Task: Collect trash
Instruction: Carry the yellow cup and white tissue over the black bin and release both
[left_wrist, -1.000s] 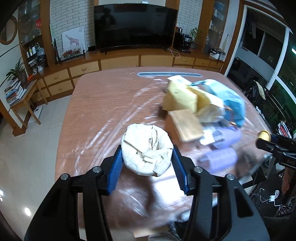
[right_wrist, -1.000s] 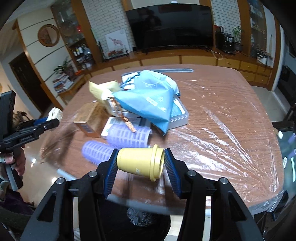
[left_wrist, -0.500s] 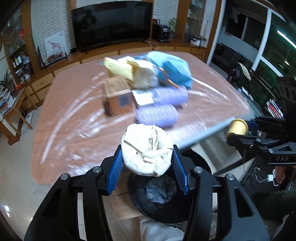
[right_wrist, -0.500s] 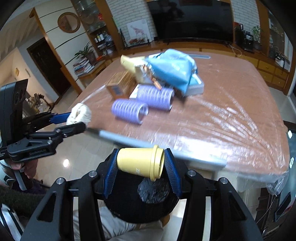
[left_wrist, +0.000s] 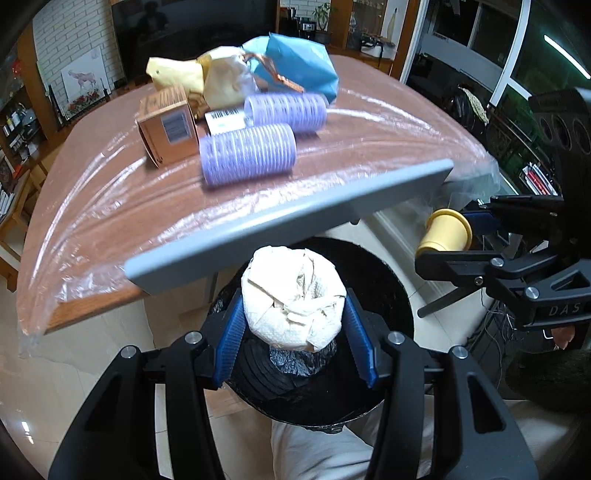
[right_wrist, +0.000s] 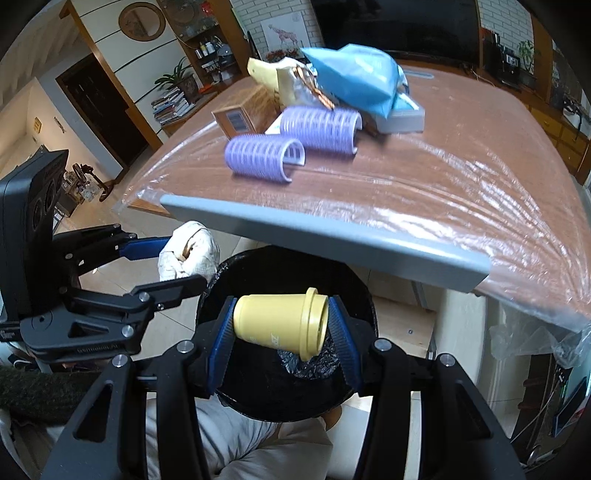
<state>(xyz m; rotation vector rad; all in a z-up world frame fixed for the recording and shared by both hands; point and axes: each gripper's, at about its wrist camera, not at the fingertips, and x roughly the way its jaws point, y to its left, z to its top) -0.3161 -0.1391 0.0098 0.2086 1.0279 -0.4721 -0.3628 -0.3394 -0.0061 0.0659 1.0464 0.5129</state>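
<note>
- Both grippers have moved off the counter (left_wrist: 110, 206) to above the bin (left_wrist: 384, 280).
- Left gripper (left_wrist: 293, 343) fingers clamp the paper wad (left_wrist: 293, 295); right gripper (right_wrist: 281, 336) fingers clamp the cup (right_wrist: 280, 323).
- Release looks next.

Probably a home living room: a large television (left_wrist: 192, 33), wooden cabinets (right_wrist: 554, 122), bookshelves (left_wrist: 14, 122) and a plastic-covered table (right_wrist: 461, 155).
</note>
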